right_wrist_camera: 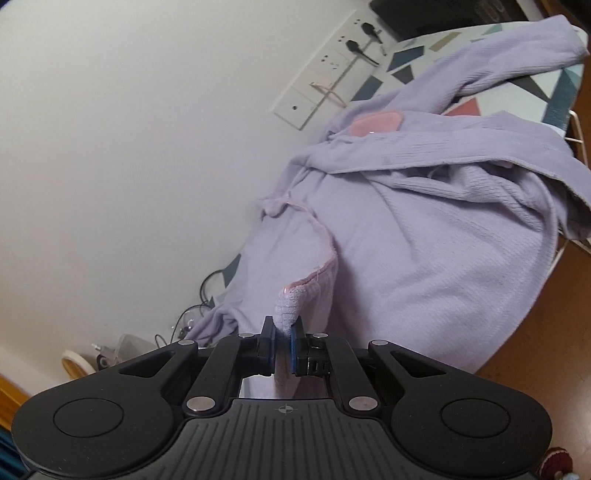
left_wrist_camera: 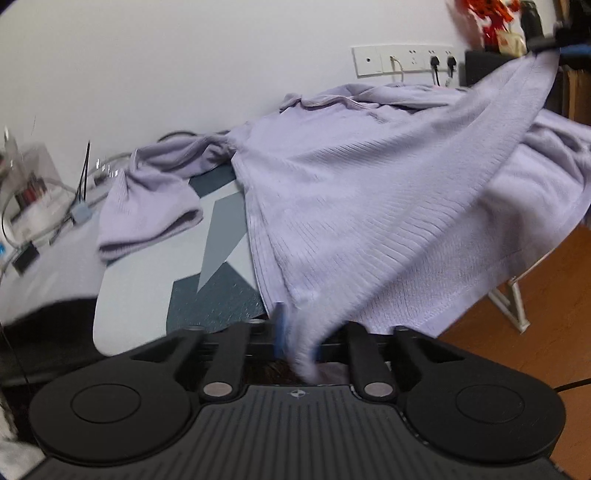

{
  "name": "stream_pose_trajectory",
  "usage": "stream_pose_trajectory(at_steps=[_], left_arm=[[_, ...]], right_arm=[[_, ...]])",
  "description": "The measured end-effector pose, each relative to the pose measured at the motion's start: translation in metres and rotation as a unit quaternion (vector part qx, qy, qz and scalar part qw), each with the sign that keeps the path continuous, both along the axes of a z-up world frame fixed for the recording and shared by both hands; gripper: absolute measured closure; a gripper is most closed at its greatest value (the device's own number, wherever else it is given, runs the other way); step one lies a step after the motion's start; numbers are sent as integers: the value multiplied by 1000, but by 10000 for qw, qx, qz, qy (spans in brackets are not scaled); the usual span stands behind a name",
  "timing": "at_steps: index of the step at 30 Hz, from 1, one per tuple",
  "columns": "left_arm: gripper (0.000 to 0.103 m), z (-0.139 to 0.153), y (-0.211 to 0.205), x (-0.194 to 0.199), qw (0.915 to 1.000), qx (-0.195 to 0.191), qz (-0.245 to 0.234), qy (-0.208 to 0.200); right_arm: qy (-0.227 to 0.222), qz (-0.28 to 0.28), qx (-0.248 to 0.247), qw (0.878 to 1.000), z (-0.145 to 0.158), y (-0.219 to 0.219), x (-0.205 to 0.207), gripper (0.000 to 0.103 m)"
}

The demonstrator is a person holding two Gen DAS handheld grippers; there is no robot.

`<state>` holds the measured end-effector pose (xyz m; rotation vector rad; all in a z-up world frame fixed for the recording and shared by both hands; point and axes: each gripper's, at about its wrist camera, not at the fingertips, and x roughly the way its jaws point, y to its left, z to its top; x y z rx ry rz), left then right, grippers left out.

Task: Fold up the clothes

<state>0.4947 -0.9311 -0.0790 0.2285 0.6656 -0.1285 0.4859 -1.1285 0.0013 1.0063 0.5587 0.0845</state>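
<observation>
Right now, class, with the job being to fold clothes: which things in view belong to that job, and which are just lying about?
Belonging to the job:
- lilac ribbed garment
- left tool, shut on the garment's hem
- right tool, shut on a garment edge
- patterned board cover under the garment

Just lying about:
- wall socket strip with plugs
- cables and small clutter
- red decoration

sweater (left_wrist_camera: 351, 192): pale lilac, fine ribbed knit; pink patch (right_wrist_camera: 375, 123) and pink edging inside
table cover (left_wrist_camera: 218, 236): geometric shapes in pale grey, mid grey, dark teal; a coral piece at upper right of the right view
wall (left_wrist_camera: 184, 55): white
floor (left_wrist_camera: 546, 317): orange-brown wood
gripper pads (right_wrist_camera: 293, 343): blue on black bodies
</observation>
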Motion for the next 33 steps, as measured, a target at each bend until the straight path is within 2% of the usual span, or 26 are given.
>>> stream_pose_trajectory(at_steps=[2,5,6,8,9,12,13,14,17,19,23,28,31,32,33], left_arm=[[95,13,10,-3,9992,-339,209,-24],[96,44,20,-12,9966,-420,510,-488],[96,53,22,-16,9953,-405,600,-648],[96,63,27,-23,9929,-308,758,-865],[96,62,28,-24,9933,-257,775,-819],[96,40,21,-22,9970,-1,668,-392],[96,32,19,-21,9976,63,633,-257],[96,24,18,-19,9981,100,596,-114],[96,14,15,-17,9988,157,449,137],[96,15,14,-18,9990,194,373,123],[96,11,18,-15,9986,149,414,286],[96,-6,13,-14,9980,336,254,475],[92,-11,13,-9,9968,347,177,702],[89,-11,15,-7,9961,329,161,808],[82,-9,17,-5,9950,256,168,956]], right_arm=[[119,62,-16,9999,3,6,9,97],[-7,215,108,9997,15,19,20,97],[-147,281,150,9994,22,23,21,97],[-712,353,82,9968,38,26,12,97],[-840,336,37,9959,41,26,8,97],[-72,97,-94,9999,4,20,7,97],[329,20,-247,9992,-18,19,7,97],[702,-68,-350,9969,-38,18,7,97],[1531,-431,-161,9871,-88,10,-4,97],[1597,-460,-138,9860,-95,11,-13,97],[1325,-310,-467,9896,-86,16,-15,97],[1724,-219,-665,9825,-108,16,-7,96],[1879,-247,-573,9802,-119,21,-5,94],[1938,-288,-563,9790,-121,22,-4,87],[2068,-358,-633,9757,-122,23,-2,66]])
